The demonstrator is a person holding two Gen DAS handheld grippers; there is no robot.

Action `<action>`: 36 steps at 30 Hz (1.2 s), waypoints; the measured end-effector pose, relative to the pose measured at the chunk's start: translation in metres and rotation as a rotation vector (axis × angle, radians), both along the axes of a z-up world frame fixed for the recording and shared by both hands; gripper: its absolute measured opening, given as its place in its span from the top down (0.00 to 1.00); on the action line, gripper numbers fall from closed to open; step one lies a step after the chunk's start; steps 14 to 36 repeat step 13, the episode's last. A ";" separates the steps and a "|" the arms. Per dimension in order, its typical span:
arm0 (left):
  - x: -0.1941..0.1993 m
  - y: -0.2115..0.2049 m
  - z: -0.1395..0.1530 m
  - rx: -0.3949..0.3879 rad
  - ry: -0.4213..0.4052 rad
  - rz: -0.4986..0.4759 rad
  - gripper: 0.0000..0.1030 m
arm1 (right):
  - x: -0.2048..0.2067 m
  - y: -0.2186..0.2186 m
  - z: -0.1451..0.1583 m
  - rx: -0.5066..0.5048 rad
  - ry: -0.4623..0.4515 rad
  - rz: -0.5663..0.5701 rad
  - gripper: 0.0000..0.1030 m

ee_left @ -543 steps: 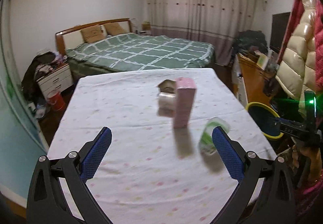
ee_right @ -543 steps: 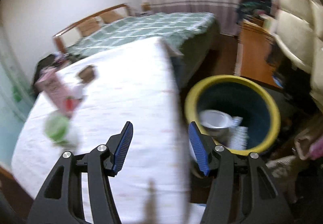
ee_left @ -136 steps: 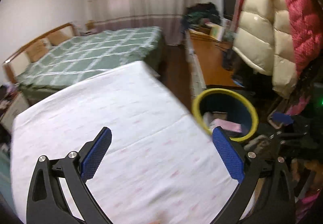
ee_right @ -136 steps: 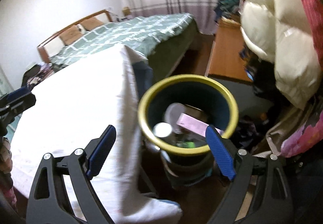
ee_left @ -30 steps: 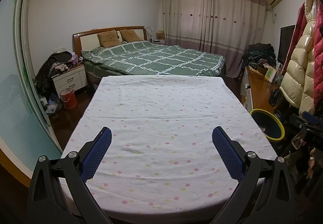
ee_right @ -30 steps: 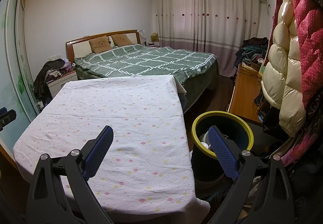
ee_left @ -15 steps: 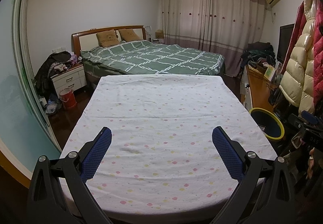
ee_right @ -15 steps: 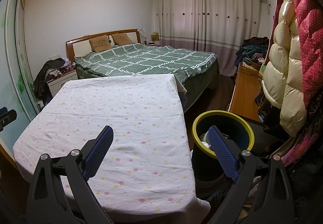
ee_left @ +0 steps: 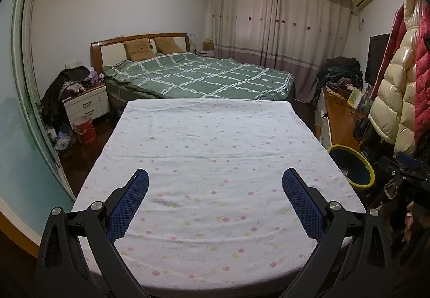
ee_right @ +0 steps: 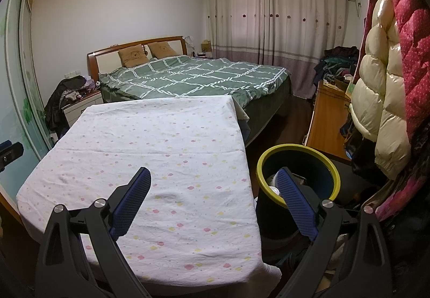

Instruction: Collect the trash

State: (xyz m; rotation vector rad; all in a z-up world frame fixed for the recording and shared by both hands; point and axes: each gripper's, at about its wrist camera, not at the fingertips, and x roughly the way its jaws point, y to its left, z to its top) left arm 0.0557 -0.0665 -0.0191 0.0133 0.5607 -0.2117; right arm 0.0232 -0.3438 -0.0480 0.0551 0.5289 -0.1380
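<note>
The table with the white dotted cloth [ee_left: 215, 142] [ee_right: 161, 142] has nothing on it. A dark bin with a yellow rim [ee_right: 298, 161] stands at the table's right side, with pale trash partly visible inside; it also shows in the left wrist view [ee_left: 352, 166]. My left gripper [ee_left: 215, 177] is open and empty above the table's near edge. My right gripper [ee_right: 213, 177] is open and empty over the table's near right corner, its right finger in front of the bin.
A green checked bed [ee_left: 199, 77] lies beyond the table. A white nightstand [ee_left: 86, 104] and a red bucket [ee_left: 84, 128] are at the left. A wooden desk [ee_right: 325, 115] and hanging puffy coats [ee_right: 381, 61] crowd the right side.
Over the last second both views barely shift. Earlier, a pink carton and other trash stood on the table; now they are gone from it and trash lies in the bin.
</note>
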 end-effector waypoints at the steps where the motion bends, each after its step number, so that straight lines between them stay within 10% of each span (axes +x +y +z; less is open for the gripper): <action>1: 0.002 -0.001 0.001 0.006 -0.006 -0.002 0.05 | 0.003 0.000 -0.001 -0.001 0.003 -0.001 0.12; 13: 0.144 0.011 -0.060 0.037 0.157 0.060 0.05 | 0.099 -0.006 -0.025 0.034 0.096 0.048 0.10; 36: 0.144 0.011 -0.060 0.037 0.157 0.060 0.05 | 0.099 -0.006 -0.025 0.034 0.096 0.048 0.10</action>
